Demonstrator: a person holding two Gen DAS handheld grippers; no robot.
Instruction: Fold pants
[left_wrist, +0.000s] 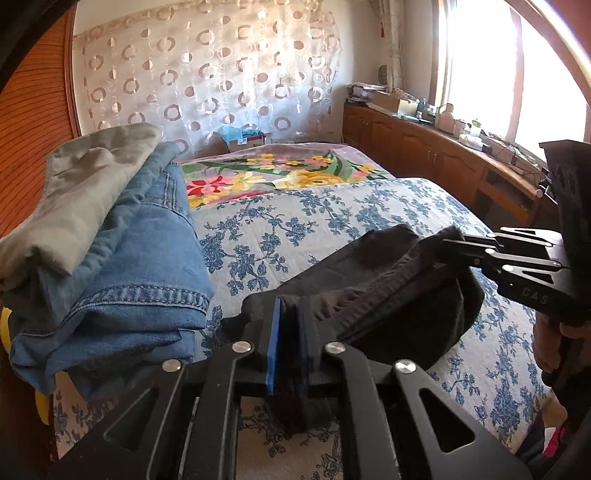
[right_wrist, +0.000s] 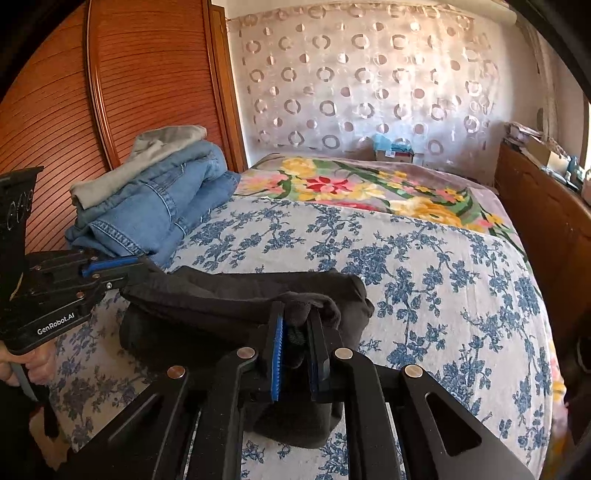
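Note:
Black pants (left_wrist: 391, 295) hang bunched between my two grippers just above the bed; they also show in the right wrist view (right_wrist: 229, 302). My left gripper (left_wrist: 290, 314) is shut on one end of the pants, blue pads pinching the cloth. It shows from the side in the right wrist view (right_wrist: 122, 267). My right gripper (right_wrist: 297, 325) is shut on the other end of the pants. It shows in the left wrist view (left_wrist: 452, 243), clamped on the dark edge.
A stack of folded blue jeans (left_wrist: 140, 266) topped by grey-green trousers (left_wrist: 88, 192) lies on the bed's left side, against a wooden panel (right_wrist: 55, 92). The blue floral bedspread (right_wrist: 424, 277) stretches ahead. A wooden cabinet (left_wrist: 424, 147) runs along the right.

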